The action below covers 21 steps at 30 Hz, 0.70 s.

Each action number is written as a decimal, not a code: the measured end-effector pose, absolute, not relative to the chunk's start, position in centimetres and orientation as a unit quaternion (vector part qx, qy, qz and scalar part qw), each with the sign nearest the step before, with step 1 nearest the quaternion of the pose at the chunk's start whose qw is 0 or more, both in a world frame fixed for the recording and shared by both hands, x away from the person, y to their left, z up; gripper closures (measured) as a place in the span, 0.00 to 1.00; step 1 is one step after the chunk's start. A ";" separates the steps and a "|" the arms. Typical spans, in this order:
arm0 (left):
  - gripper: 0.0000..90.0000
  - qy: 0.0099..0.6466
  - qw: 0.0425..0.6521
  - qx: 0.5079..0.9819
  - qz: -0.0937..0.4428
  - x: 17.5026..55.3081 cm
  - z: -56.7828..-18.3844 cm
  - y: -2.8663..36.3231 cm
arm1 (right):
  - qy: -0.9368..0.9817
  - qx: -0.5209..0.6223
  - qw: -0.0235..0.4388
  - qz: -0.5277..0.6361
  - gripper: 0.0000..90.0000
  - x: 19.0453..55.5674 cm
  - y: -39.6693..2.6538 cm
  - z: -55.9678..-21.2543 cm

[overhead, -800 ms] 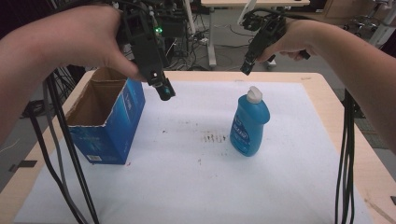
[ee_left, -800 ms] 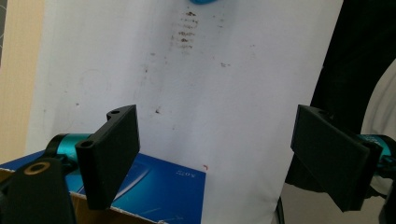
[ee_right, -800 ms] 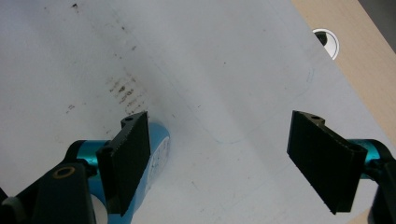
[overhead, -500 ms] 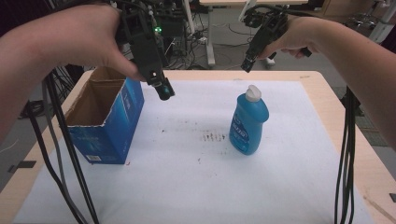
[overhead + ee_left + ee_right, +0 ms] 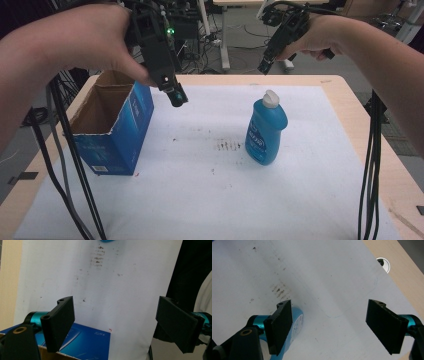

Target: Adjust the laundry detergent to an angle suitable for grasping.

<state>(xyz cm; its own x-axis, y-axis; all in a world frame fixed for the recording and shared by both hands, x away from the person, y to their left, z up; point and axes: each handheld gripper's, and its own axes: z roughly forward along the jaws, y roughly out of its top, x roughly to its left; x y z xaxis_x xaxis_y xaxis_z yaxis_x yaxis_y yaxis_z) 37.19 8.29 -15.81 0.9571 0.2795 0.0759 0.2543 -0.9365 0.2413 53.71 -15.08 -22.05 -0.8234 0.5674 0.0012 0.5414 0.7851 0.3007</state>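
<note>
The blue bottle (image 5: pixel 266 131) stands upright near the middle of the desk (image 5: pixel 350 95), on white paper (image 5: pixel 210 200). An open cardboard box (image 5: pixel 112 127) stands by the left edge. Both the left gripper (image 5: pixel 175 95) and the right gripper (image 5: pixel 263 65) hang above the desk's far side, jaws spread, grasping nothing.

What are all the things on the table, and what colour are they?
dish soap bottle: one, blue with a white cap, standing upright right of the table's middle
cardboard box: one, blue outside and brown inside, open at the top, at the table's left side
white sheet: one, white with small dark stains near the middle, covering most of the table
table: one, light wood, showing around the sheet's edges
cables: several, black, hanging at the left and right sides
left gripper: one, black jaws wide apart with nothing between them, above the box's right edge
right gripper: one, black jaws apart and empty, up above the bottle
</note>
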 end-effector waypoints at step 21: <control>0.17 0.133 0.108 0.983 0.059 36.6 -15.8 7.9 | 0.941 0.297 0.048 0.154 0.24 52.9 -15.4 -21.3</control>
<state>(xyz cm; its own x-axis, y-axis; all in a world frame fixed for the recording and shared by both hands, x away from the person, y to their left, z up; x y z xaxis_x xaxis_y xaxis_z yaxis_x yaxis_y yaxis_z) 36.59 7.94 -15.75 0.9575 0.2751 0.0865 0.2499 -0.9412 0.2273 52.93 -15.40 -21.33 -0.8190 0.5738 0.0014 0.5442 0.7759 0.3190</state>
